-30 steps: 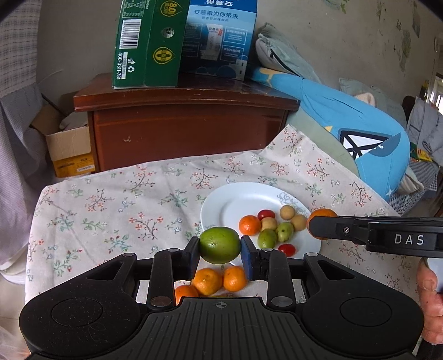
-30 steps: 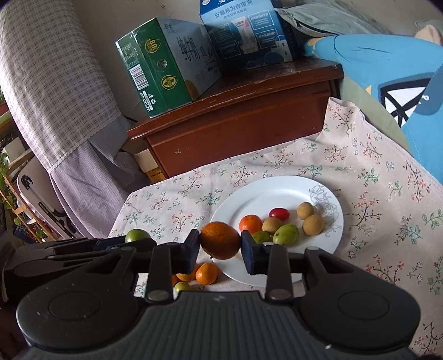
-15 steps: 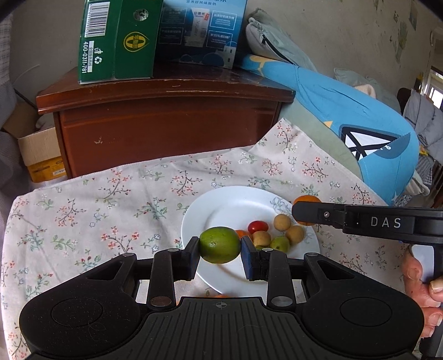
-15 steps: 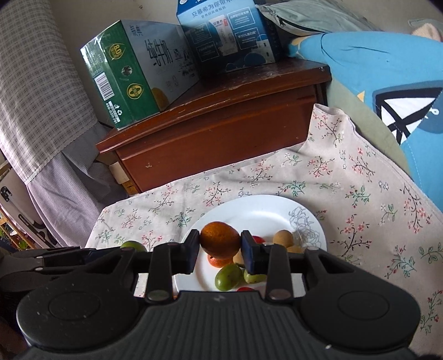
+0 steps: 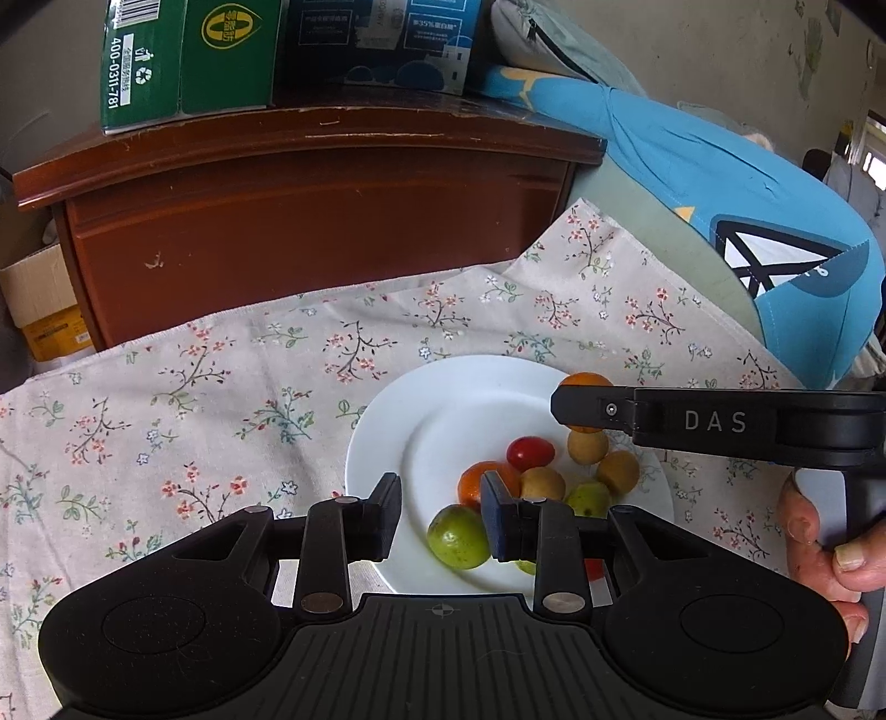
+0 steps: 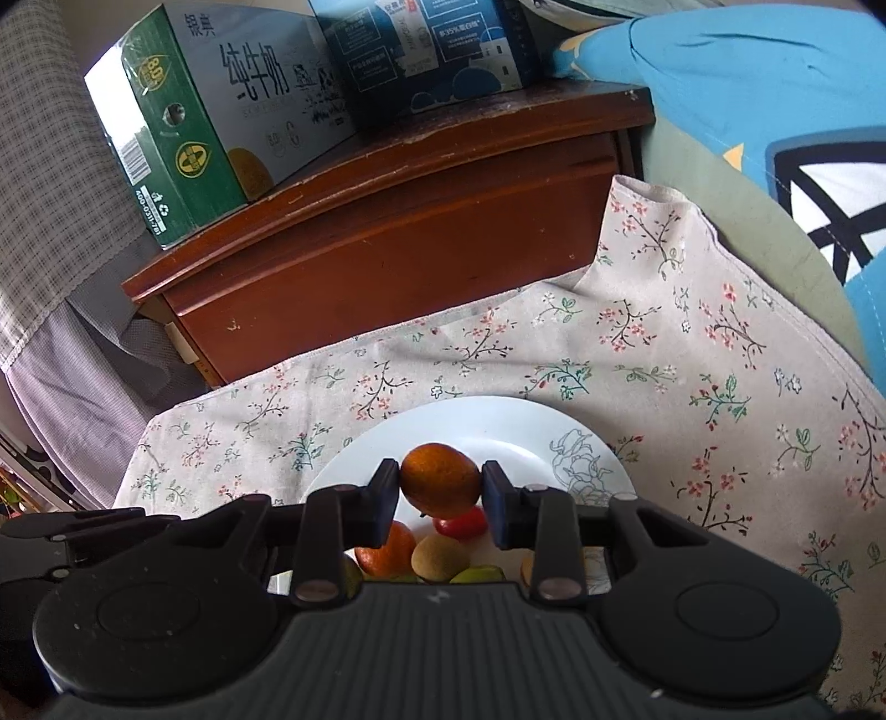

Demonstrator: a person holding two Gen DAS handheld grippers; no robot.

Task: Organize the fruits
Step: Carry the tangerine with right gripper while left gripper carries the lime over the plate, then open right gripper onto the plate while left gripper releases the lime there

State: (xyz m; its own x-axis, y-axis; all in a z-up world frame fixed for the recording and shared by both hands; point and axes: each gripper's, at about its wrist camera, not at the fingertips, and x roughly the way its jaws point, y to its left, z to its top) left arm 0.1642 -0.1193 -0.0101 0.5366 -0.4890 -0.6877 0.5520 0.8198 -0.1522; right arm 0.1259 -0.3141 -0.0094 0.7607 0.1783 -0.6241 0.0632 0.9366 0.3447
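Observation:
My left gripper (image 5: 440, 512) hangs over the near part of the white plate (image 5: 443, 399); its fingers stand apart with only plate showing between them. A green lime (image 5: 457, 536) lies on the plate just below, its right edge hidden behind the right finger. My right gripper (image 6: 440, 487) is shut on a small orange (image 6: 440, 486) above the plate (image 6: 554, 426). In the left wrist view this right gripper (image 5: 581, 407) reaches in from the right, the orange (image 5: 584, 381) peeking over it. Several small fruits lie on the plate: an orange one (image 5: 476, 482), a red tomato (image 5: 530, 453), tan ones and green ones.
The plate lies on a floral cloth (image 5: 221, 399). Behind it stands a brown wooden cabinet (image 5: 310, 221) carrying a green carton (image 5: 183, 61) and a blue carton (image 5: 382, 39). A blue cushion (image 5: 747, 194) lies at the right. A person's hand (image 5: 825, 559) holds the right gripper's handle.
Both grippers have moved forward and down over the plate. The lime that sat between the left gripper's pads has left them and now lies on the plate. The right gripper still holds the orange.

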